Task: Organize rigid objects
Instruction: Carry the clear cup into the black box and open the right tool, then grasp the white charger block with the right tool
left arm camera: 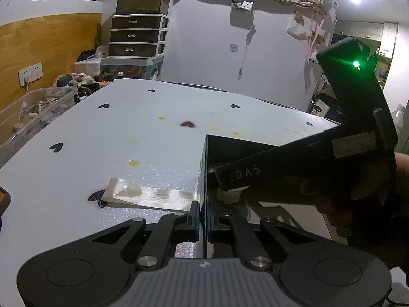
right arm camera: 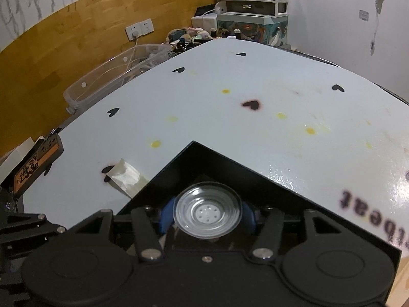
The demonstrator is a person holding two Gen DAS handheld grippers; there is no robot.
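Observation:
A black open box point(left arm camera: 212, 151) stands on the white table point(left arm camera: 115, 133), which has a black heart print. My left gripper point(left arm camera: 203, 220) is shut on the box's near wall, with a blue pad on each side of the thin edge. My right gripper point(left arm camera: 226, 186) reaches in from the right over the box, held by a hand point(left arm camera: 358, 199). A whitish piece point(left arm camera: 227, 195) shows under its fingertip. In the right wrist view a clear round suction cup point(right arm camera: 207, 213) fills the gap between the blue pads point(right arm camera: 166, 217) of my right gripper point(right arm camera: 207, 217), above the inside of the box point(right arm camera: 194, 158).
A strip of clear tape point(left arm camera: 148, 195) lies on the table left of the box. An orange and black carton point(right arm camera: 35, 163) sits at the table's left edge. Beyond that edge stands a clear plastic bin point(left arm camera: 33, 112), with a drawer unit point(left arm camera: 138, 35) against the back wall.

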